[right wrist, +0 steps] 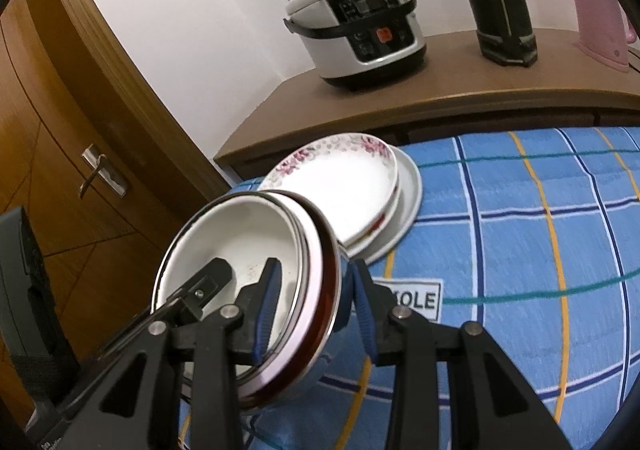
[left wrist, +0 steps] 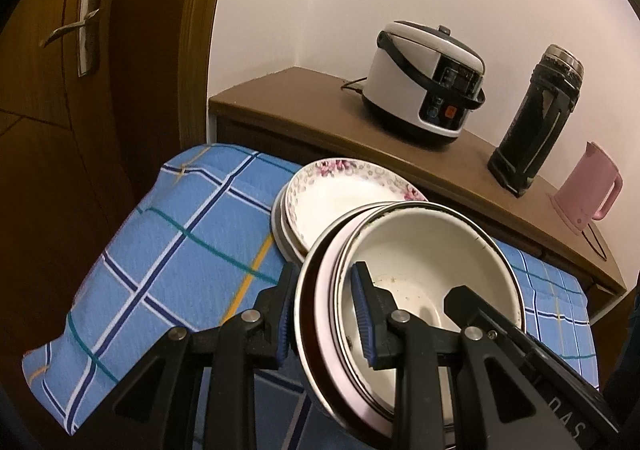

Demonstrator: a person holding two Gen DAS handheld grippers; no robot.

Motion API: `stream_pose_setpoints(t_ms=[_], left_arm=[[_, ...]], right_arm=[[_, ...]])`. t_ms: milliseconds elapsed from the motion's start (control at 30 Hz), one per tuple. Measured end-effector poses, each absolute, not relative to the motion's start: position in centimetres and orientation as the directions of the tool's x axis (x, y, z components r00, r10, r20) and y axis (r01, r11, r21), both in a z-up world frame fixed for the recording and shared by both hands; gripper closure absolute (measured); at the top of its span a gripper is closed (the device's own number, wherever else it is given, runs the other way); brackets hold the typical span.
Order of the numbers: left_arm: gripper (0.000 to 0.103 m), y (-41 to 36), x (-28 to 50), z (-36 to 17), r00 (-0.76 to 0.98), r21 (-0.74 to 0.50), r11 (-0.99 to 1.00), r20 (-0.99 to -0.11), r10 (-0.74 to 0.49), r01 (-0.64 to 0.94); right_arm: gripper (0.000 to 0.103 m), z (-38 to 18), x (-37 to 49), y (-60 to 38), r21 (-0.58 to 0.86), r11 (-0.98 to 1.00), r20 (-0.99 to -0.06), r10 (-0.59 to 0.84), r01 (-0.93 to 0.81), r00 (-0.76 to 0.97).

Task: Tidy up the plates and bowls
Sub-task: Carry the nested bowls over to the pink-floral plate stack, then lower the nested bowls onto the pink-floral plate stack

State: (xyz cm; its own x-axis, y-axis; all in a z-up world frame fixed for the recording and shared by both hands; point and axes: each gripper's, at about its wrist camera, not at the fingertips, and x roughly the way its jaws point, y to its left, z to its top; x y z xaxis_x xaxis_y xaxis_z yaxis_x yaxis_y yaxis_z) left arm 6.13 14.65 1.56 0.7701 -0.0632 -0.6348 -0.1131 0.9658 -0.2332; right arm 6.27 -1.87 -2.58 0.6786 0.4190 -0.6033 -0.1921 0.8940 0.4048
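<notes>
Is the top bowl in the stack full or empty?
Empty. The top bowl shows a bare white inside, only a few small specks; the left gripper's fingers pinch the stack's rim.

Pink kettle [right wrist: 596,6] cut by frame edge

Dim warm light, fisheye-bent edges, slight blur

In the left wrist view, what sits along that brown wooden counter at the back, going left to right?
Rice cooker → tall black flask → pink kettle, all standing on the wooden counter.
</notes>
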Motion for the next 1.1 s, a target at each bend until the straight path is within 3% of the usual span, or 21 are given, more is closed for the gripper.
stream_pose_setpoints(t_ms=[1100], left_arm=[[0.073, 12.3, 16.4, 1.8, 0.772, -0.210, 0.977, -0.628, -0.101, -0.042]], right_arm=[[0.068, -2.1, 15.2, -3.7, 0.418, 0.903, -0.581, 0.350, -0.099, 0.735]])
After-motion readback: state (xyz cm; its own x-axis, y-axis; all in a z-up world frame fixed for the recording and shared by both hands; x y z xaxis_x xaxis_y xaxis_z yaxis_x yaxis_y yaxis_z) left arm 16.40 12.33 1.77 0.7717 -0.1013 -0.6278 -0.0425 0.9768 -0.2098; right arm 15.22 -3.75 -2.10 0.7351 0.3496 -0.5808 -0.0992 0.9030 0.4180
